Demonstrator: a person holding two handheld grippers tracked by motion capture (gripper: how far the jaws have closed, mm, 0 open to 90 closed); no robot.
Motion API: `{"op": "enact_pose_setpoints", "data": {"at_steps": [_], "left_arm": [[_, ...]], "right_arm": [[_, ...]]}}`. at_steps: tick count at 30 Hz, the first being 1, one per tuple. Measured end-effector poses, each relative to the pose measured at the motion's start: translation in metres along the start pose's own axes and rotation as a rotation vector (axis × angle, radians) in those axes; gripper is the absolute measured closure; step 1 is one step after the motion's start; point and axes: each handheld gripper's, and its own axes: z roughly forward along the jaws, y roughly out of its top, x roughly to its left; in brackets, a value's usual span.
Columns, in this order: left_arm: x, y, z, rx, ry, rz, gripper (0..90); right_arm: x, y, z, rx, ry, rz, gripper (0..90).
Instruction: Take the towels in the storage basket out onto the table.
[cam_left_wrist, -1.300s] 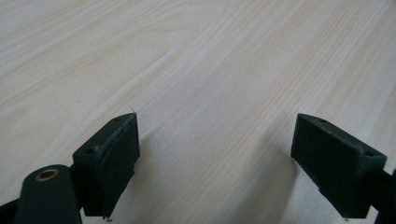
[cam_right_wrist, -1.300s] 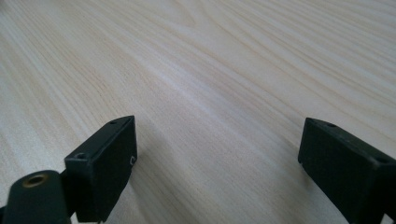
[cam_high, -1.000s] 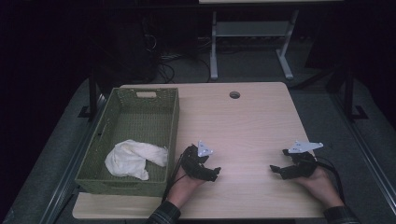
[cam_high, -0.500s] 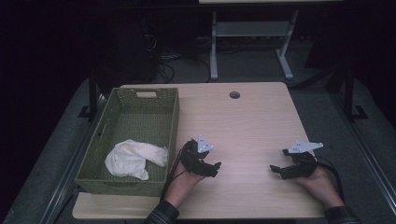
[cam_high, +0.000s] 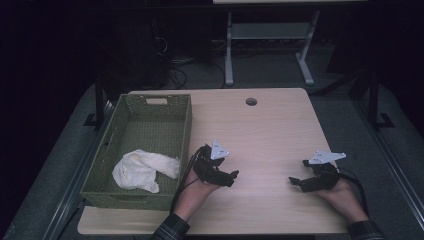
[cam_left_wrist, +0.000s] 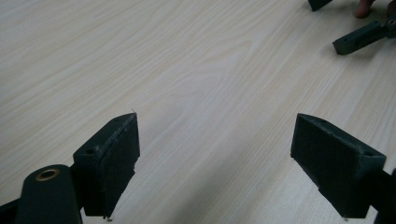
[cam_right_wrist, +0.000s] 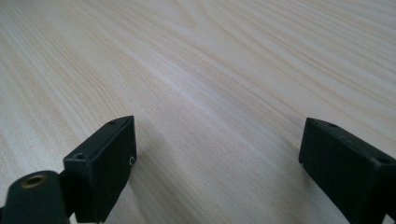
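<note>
A: Item one, left gripper: jaws spread wide, nothing between them, low over the bare table. Right gripper?

B: Same entry: jaws wide apart, empty (pale wood grain between them), near the front edge, well apart from the left.

A: Surroundings?

B: Green basket just beside the left hand, white cloth in its near end. Dark room, grey floor, metal frame behind. Both forearms enter from below, grippers pointing inward.
</note>
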Motion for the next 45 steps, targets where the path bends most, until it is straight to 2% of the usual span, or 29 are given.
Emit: {"op": "enact_pose_setpoints", "data": {"at_steps": [6,10,11,13,17,18,24,33,39,41,45], "left_arm": [[0.0,0.006,-0.006,-0.019,-0.024,0.02,15.2],[0.001,0.012,-0.011,-0.036,-0.044,0.014,15.2],[0.001,0.012,-0.011,-0.036,-0.044,0.014,15.2],[0.002,0.016,-0.012,-0.026,-0.069,0.025,15.1],[0.002,0.021,-0.015,-0.025,-0.078,0.042,15.2],[0.004,0.024,-0.018,-0.04,-0.08,0.045,15.2],[0.011,0.032,-0.028,-0.059,-0.087,0.044,15.2],[0.025,0.045,-0.047,-0.064,-0.101,0.075,15.3],[0.034,0.047,-0.056,-0.077,-0.118,0.076,15.5],[0.035,0.046,-0.058,-0.076,-0.116,0.08,15.5],[0.046,0.043,-0.07,-0.072,-0.099,0.076,15.6]], "right_arm": [[0.001,0.0,0.0,0.001,0.004,0.004,9.6],[0.001,0.0,0.0,0.001,0.004,0.004,9.6],[0.001,0.0,0.0,0.001,0.004,0.004,9.6],[0.001,0.0,0.0,0.001,0.004,0.004,9.5],[0.001,0.0,0.0,0.001,0.003,0.004,9.4],[0.001,0.0,0.0,0.001,0.004,0.004,9.3],[0.001,0.0,0.001,0.003,0.006,-0.003,8.6],[0.001,0.0,0.001,0.009,0.012,-0.009,7.4],[0.001,0.0,0.0,0.009,0.013,-0.011,7.4],[0.001,0.0,0.0,0.009,0.013,-0.011,7.4],[0.001,0.0,0.001,0.007,0.016,-0.01,7.4]]}}
